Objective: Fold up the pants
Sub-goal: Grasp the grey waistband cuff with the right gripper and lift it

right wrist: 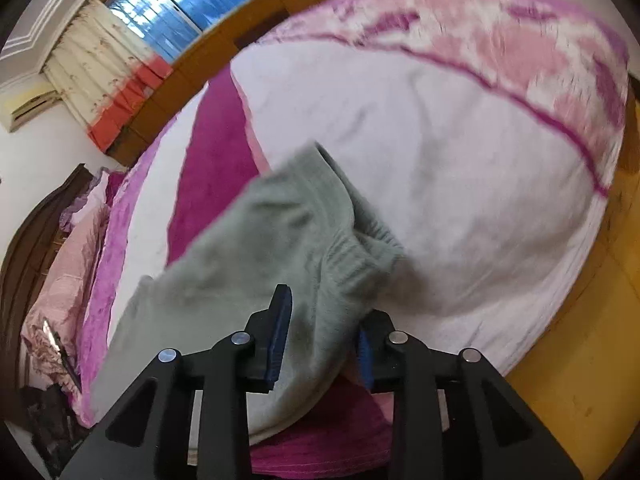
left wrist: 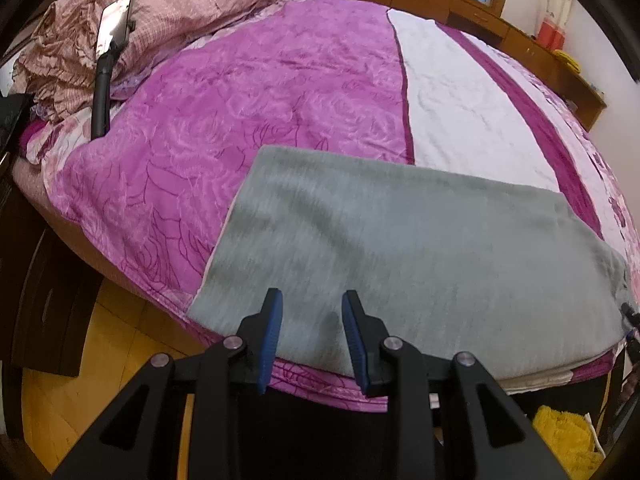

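Grey pants (left wrist: 400, 248) lie flat across the near edge of a bed covered by a purple and white blanket (left wrist: 260, 92). My left gripper (left wrist: 312, 320) hovers over the near hem with its blue pads apart and only flat cloth showing between them. In the right wrist view the waistband end of the pants (right wrist: 288, 232) is raised off the blanket. My right gripper (right wrist: 324, 312) is closed on a bunched fold of it. The cloth drapes over the right finger and hides most of that pad.
A crumpled pink quilt (left wrist: 160, 20) is piled at the far left of the bed, with a phone on a dark stand (left wrist: 114, 24) leaning there. Wooden floor (left wrist: 100, 320) and a dark bedside cabinet (left wrist: 44, 300) lie left; a yellow cloth (left wrist: 568, 432) sits lower right.
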The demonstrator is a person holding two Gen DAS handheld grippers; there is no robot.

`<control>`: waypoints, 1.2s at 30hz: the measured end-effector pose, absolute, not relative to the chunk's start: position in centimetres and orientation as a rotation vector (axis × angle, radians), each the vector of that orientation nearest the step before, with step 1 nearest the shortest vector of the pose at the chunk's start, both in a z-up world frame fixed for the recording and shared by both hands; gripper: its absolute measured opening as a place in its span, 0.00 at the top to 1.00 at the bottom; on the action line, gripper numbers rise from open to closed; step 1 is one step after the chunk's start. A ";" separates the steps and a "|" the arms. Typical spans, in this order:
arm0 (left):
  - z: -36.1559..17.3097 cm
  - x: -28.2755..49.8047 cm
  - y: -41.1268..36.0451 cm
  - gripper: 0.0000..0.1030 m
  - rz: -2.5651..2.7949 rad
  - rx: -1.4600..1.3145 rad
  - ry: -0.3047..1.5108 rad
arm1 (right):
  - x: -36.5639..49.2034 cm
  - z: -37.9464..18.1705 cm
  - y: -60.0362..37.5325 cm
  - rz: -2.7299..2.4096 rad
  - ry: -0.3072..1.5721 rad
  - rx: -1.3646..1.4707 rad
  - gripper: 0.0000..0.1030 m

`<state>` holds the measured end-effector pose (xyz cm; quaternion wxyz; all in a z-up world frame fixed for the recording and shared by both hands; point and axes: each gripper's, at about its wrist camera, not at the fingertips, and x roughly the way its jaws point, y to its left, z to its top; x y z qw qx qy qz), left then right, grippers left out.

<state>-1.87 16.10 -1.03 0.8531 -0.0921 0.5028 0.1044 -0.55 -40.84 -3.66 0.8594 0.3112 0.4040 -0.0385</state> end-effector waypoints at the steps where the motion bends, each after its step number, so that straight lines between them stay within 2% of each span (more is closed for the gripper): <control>1: -1.1 -1.9 16.1 0.69 0.223 -0.191 1.060 | -0.4 -4.2 -41.1 -0.076 0.851 0.667 0.78; 8: -1.4 -1.7 16.9 0.69 0.257 -0.188 1.065 | 0.2 -4.1 -40.5 -0.082 0.874 0.595 0.79; 12: -1.9 -1.8 17.7 0.69 0.302 -0.191 1.075 | 0.0 -1.7 -38.8 -0.050 0.819 0.481 0.90; 15: -1.7 -1.9 18.3 0.69 0.320 -0.205 1.070 | 0.0 0.0 -37.8 -0.021 0.797 0.453 0.92; 26: -0.7 -2.3 18.7 0.69 0.301 -0.219 1.033 | 2.4 6.9 -27.7 0.289 0.768 0.271 0.94; 36: 0.5 -2.5 18.5 0.69 0.272 -0.238 0.998 | 4.3 8.6 -16.3 0.531 0.818 0.145 0.94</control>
